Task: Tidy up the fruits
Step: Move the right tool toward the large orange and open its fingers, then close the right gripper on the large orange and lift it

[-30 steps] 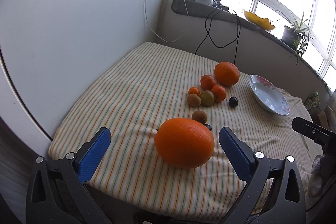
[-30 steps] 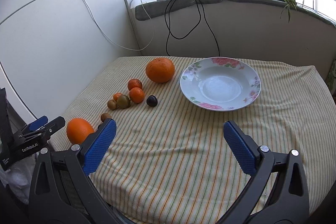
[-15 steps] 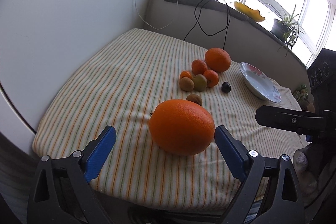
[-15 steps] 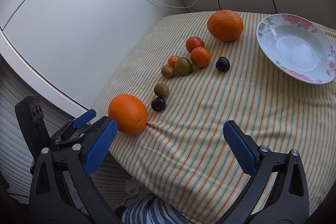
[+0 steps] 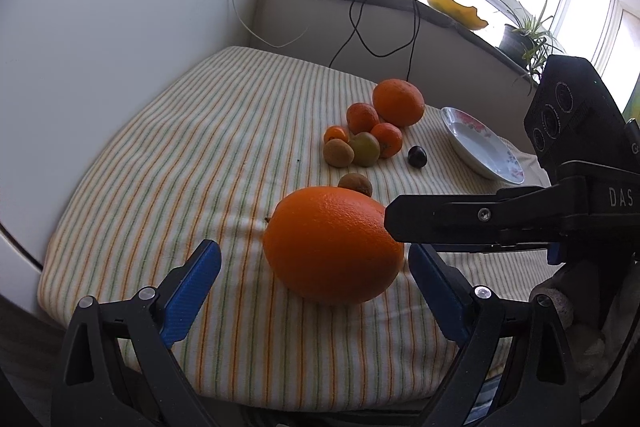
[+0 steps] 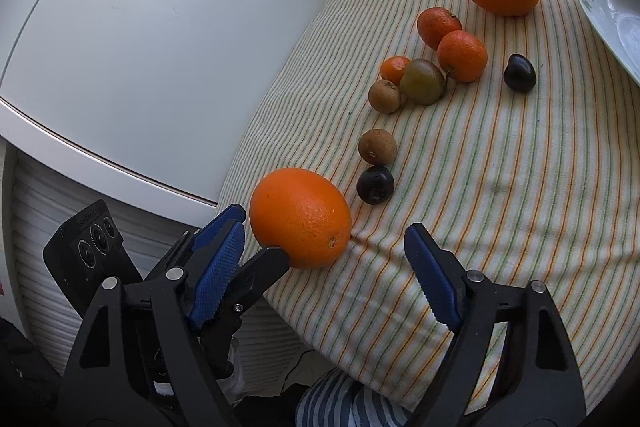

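Note:
A large orange (image 5: 334, 245) lies near the front left corner of the striped cloth; it also shows in the right wrist view (image 6: 300, 217). My left gripper (image 5: 316, 279) is open, its blue pads on either side of the orange without touching it. My right gripper (image 6: 326, 263) is open and close beside the same orange; one of its black fingers (image 5: 460, 217) reaches in from the right. Further back lie a second large orange (image 5: 398, 102), small mandarins (image 5: 386, 139), brown kiwis (image 5: 338, 153), a dark plum (image 5: 417, 156) and a floral plate (image 5: 480, 147).
A white wall panel (image 5: 100, 47) runs along the table's left side. Cables (image 5: 360, 23) hang from the windowsill, where a yellow bowl (image 5: 456, 11) and a potted plant (image 5: 528, 35) stand. Another dark plum (image 6: 375, 185) lies just beyond the near orange.
My right gripper swung left and down from facing the plate to beside the near orange. My left gripper moved closer to that orange. The fruit stayed put.

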Action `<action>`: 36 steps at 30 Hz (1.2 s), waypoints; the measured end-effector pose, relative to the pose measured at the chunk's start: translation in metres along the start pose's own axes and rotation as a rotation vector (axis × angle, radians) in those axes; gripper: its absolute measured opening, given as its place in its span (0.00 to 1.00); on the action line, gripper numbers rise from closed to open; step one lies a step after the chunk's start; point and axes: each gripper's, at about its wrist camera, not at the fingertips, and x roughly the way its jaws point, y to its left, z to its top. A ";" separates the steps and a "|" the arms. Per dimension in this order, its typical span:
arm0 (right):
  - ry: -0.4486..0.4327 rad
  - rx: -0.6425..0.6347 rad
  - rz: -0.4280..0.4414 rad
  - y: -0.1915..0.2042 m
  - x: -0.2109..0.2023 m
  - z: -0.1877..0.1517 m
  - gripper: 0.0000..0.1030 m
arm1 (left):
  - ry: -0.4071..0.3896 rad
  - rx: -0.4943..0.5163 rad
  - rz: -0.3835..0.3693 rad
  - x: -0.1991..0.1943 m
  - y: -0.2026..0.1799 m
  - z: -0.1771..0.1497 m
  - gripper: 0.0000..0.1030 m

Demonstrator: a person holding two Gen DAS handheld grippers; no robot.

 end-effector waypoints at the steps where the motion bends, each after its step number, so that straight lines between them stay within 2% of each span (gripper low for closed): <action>1: 0.006 0.006 0.002 0.000 0.003 0.001 0.82 | 0.002 -0.001 -0.004 0.001 0.001 0.000 0.92; 9: 0.065 0.053 0.031 -0.001 0.033 0.010 0.82 | 0.007 -0.010 -0.035 0.010 0.003 0.001 0.91; 13: 0.070 0.060 0.034 0.002 0.043 0.014 0.82 | 0.003 -0.014 -0.061 0.008 0.003 0.001 0.83; 17: 0.079 0.063 0.043 0.006 0.052 0.020 0.73 | 0.000 -0.011 -0.078 0.010 0.001 0.003 0.76; 22: 0.077 0.067 0.072 0.012 0.063 0.032 0.65 | -0.008 -0.001 -0.064 0.010 -0.003 0.002 0.76; 30: 0.063 0.043 0.060 0.013 0.066 0.034 0.63 | -0.024 0.020 -0.047 0.004 -0.014 0.006 0.76; 36: 0.032 0.026 0.067 0.013 0.038 0.017 0.63 | -0.045 0.047 -0.063 0.001 -0.030 0.014 0.76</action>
